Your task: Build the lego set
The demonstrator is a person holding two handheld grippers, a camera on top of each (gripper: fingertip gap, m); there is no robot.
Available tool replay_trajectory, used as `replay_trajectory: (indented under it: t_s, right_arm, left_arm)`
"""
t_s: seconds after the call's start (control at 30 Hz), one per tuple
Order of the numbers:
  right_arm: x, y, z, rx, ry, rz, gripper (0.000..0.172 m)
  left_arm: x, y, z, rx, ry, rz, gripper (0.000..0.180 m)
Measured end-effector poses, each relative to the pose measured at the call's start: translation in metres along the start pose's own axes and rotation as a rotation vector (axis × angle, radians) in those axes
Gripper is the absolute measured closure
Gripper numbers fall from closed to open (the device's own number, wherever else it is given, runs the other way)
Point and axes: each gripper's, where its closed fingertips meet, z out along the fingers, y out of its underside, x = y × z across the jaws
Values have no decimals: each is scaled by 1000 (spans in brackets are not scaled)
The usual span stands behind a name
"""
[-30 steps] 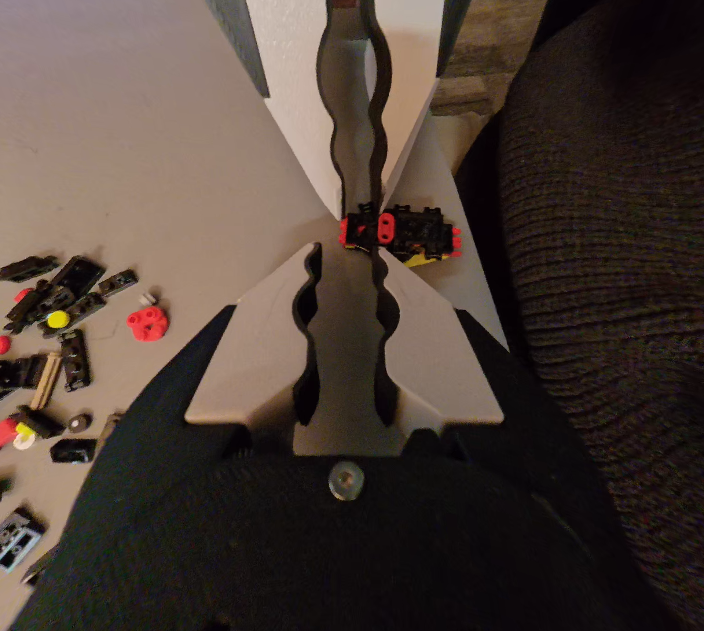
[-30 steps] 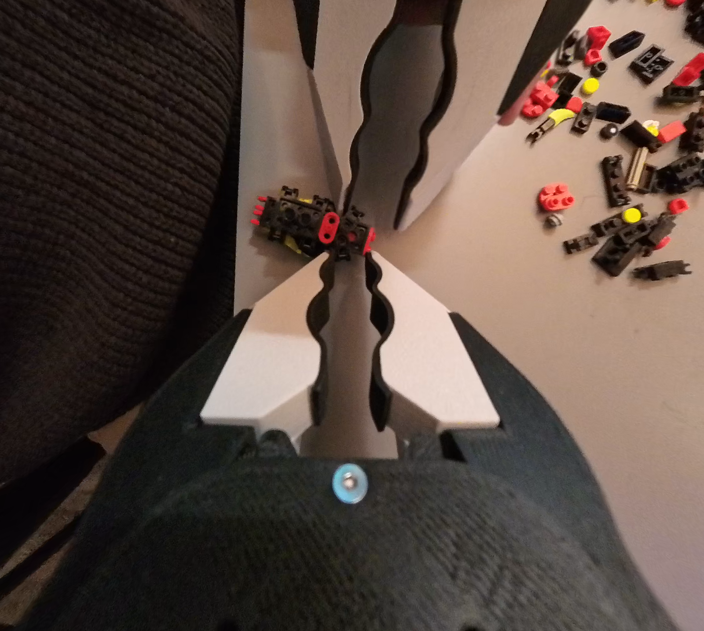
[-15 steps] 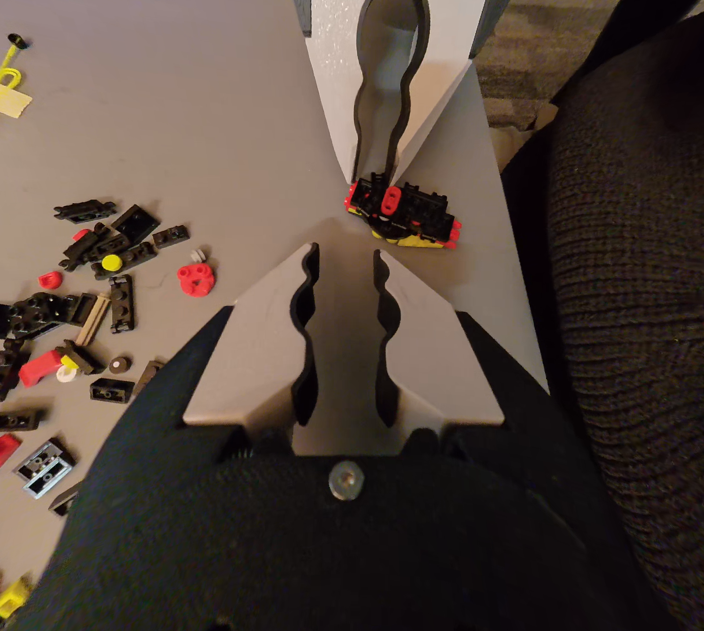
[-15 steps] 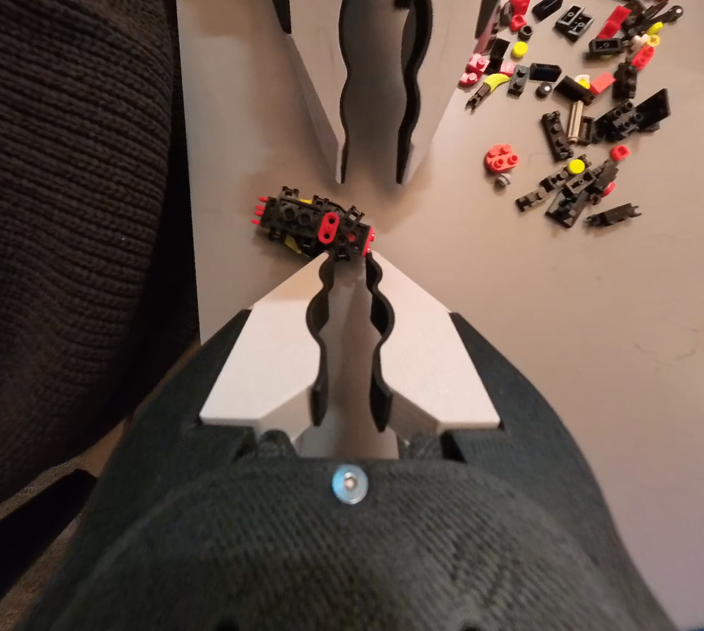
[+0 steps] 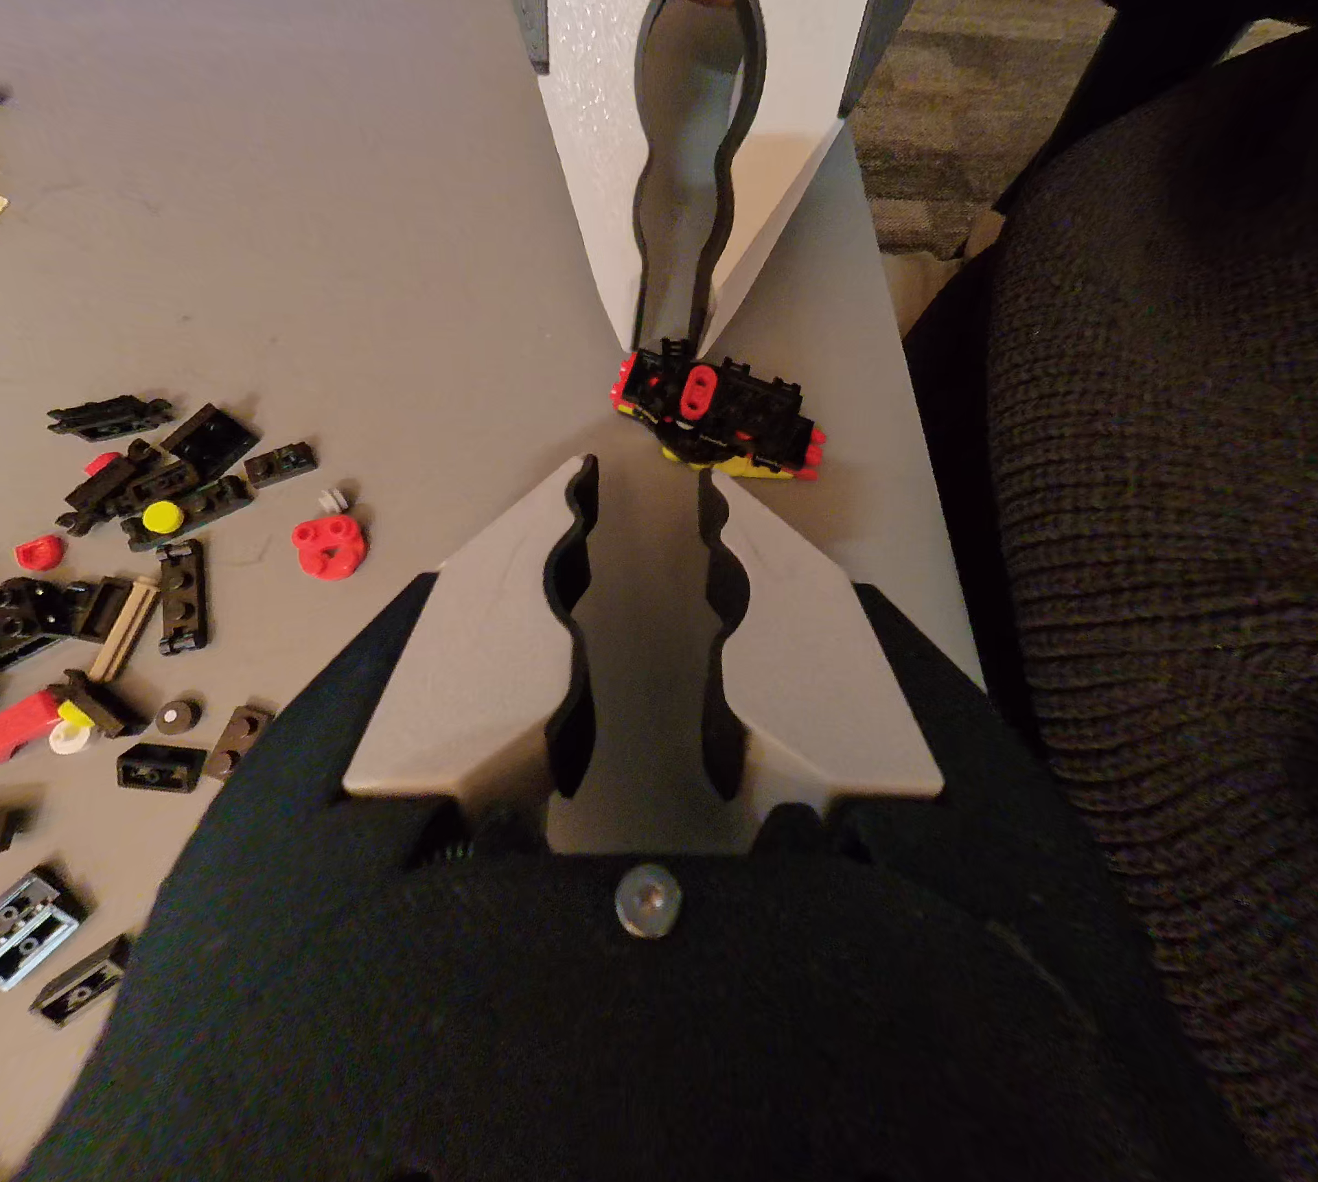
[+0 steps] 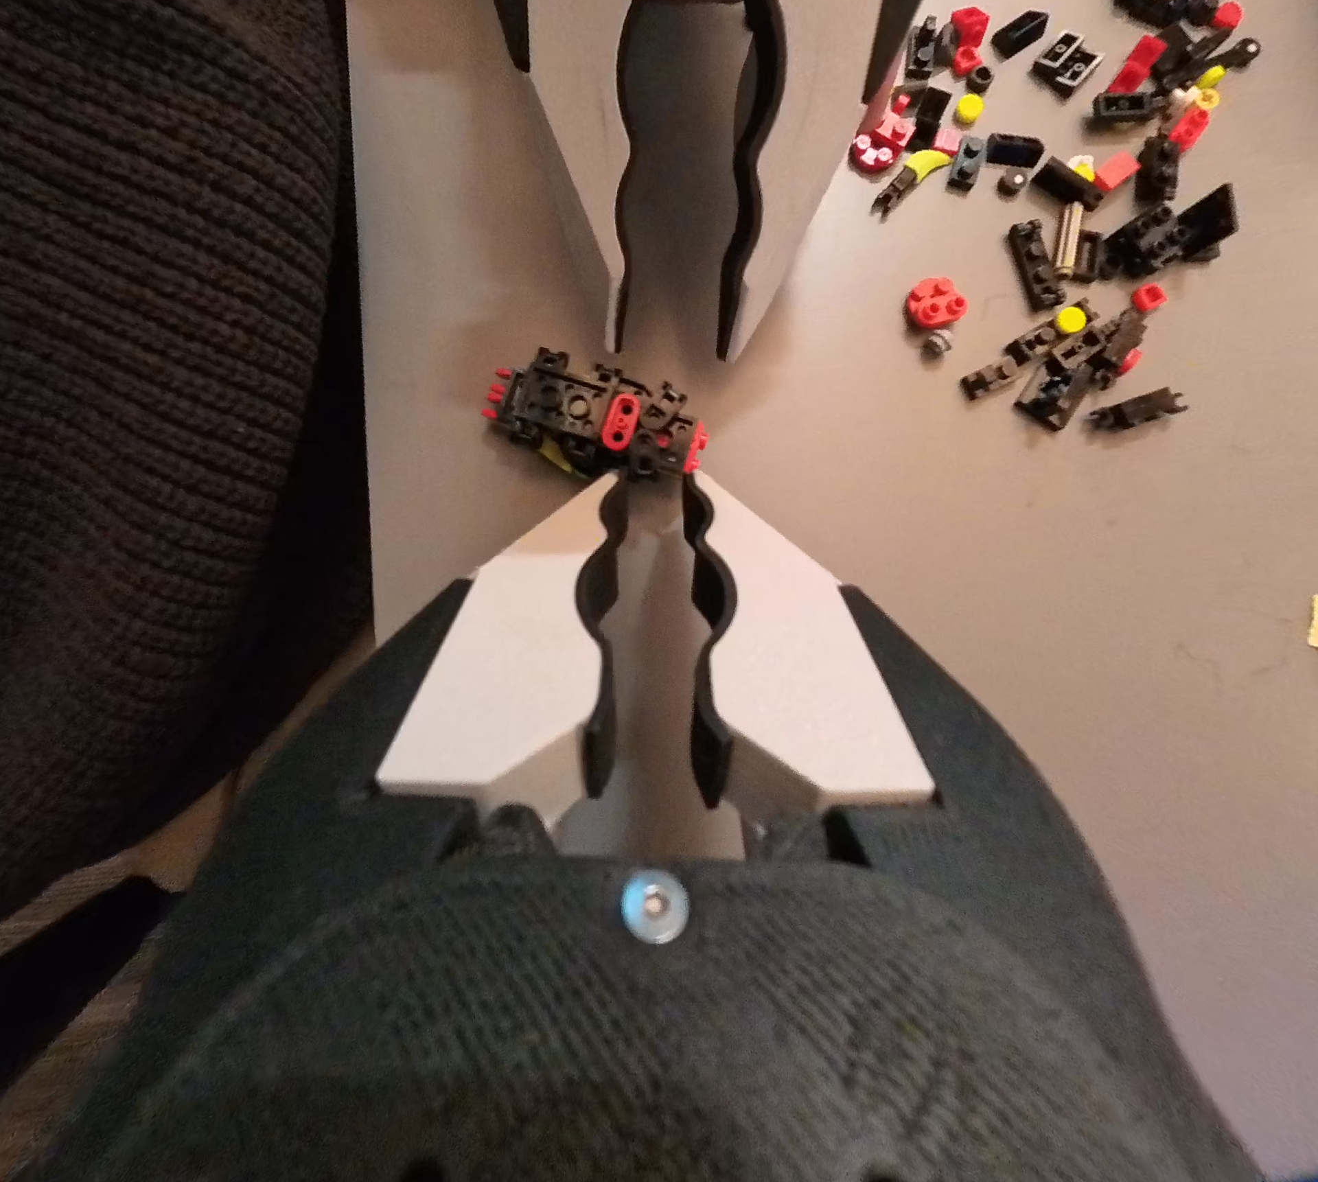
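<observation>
Both wrist cameras look steeply down, close, from opposite sides, probably sharing the brick model [image 5: 713,413] and table [image 6: 927,577].

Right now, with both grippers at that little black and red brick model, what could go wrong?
The brick model is pinched only at one end by the right gripper, so it could twist or drop. It lies near the table edge and might fall off. The open left gripper could knock it.

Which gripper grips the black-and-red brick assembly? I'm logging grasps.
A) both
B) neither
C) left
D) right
D: the right gripper pinches one end of the black-and-red brick assembly, while the left gripper stands open just short of it.
</observation>
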Motion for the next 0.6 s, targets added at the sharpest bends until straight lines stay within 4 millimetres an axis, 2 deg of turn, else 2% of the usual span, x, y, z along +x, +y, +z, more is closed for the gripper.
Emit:
replay_trajectory:
  t_s: [0.03, 0.6]
  right_arm:
    - [0, 0, 0, -2, 6, -11, 159]
    - [-1, 0, 0, -29, 24, -39, 160]
  left_arm:
    - [1, -1, 0, 7, 6, -2, 155]
    - [11, -5, 6, 9, 34, 0, 159]
